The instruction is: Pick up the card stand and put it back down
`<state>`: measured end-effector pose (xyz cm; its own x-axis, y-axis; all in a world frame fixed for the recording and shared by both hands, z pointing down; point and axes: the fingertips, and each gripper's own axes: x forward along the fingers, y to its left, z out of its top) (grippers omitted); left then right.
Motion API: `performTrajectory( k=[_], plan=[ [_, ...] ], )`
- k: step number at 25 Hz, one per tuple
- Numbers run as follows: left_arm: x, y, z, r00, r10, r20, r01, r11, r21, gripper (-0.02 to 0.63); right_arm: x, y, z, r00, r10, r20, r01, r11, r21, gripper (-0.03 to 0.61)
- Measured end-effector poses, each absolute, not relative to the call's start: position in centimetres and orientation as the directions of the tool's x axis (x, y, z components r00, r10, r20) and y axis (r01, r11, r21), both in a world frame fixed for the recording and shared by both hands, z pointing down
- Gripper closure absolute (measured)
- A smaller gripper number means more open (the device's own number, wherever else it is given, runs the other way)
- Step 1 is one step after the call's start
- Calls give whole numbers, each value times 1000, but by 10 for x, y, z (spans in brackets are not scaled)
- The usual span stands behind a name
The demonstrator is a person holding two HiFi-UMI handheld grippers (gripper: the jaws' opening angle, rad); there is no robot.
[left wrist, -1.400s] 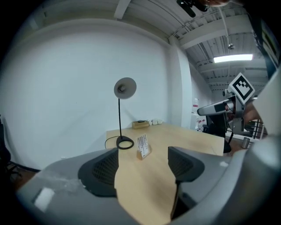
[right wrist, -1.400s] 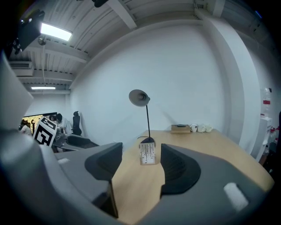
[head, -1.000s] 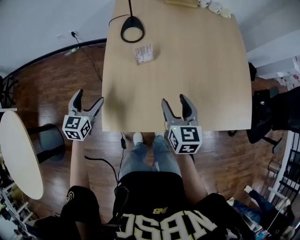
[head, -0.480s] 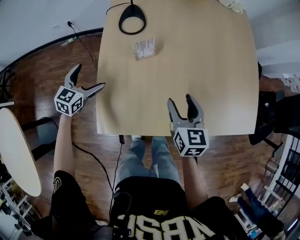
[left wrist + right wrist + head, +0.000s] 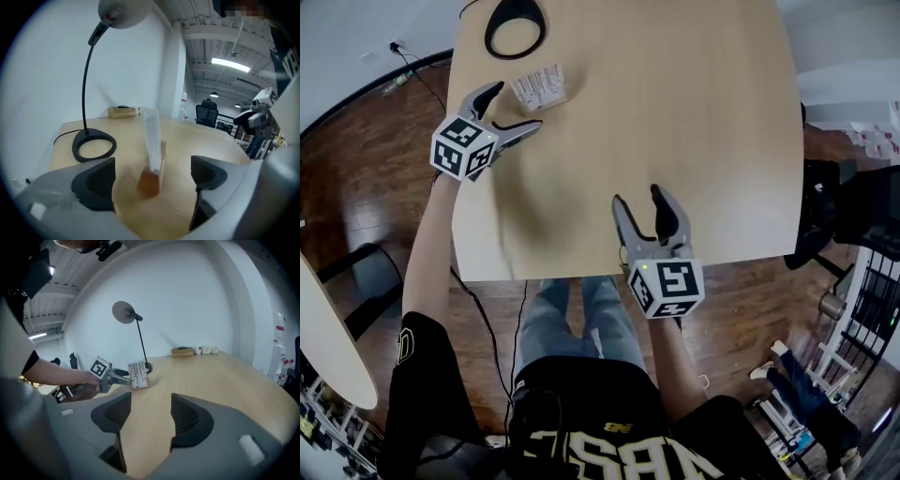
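The card stand (image 5: 537,87), a small wooden block holding white cards upright, stands on the light wooden table (image 5: 694,112) near its far left. My left gripper (image 5: 514,107) is open just short of it, with the stand (image 5: 152,154) framed ahead of the gap between the fingertips (image 5: 101,180), untouched; these jaws have just been closing a little from their widest. My right gripper (image 5: 639,197) hovers over the table's near edge, jaws closing to a narrow gap with nothing between them. From the right gripper view the stand (image 5: 137,375) and the left gripper (image 5: 119,377) lie far ahead.
A black desk lamp with a ring base (image 5: 514,21) stands just behind the stand, its cable trailing off the left edge. A wooden box (image 5: 183,351) and small white items sit at the table's far end. A round table (image 5: 328,347) stands at the lower left.
My left gripper has swung from beside the table's left edge in over the tabletop, up to the card stand. The right gripper has sunk a little near the front edge.
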<state>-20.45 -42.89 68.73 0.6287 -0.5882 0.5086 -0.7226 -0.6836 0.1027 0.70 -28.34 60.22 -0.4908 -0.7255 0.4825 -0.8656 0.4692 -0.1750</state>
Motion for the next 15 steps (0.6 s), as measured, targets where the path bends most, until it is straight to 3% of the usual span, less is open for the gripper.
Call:
performTrajectory(
  k=[7, 12, 15],
  plan=[
    [-174, -459, 711, 628, -571, 528, -717, -689, 108, 286, 31, -286, 620, -454, -728, 514, -888, 417, -194, 310],
    [-167, -458, 720, 615, -549, 566, -706, -703, 84, 485, 34, -291, 615, -443, -744, 500, -895, 404, -192, 314],
    [-152, -447, 711, 647, -502, 574, -664, -740, 102, 500, 33, -293, 608, -451, -748, 487, -891, 411, -195, 314]
  ],
)
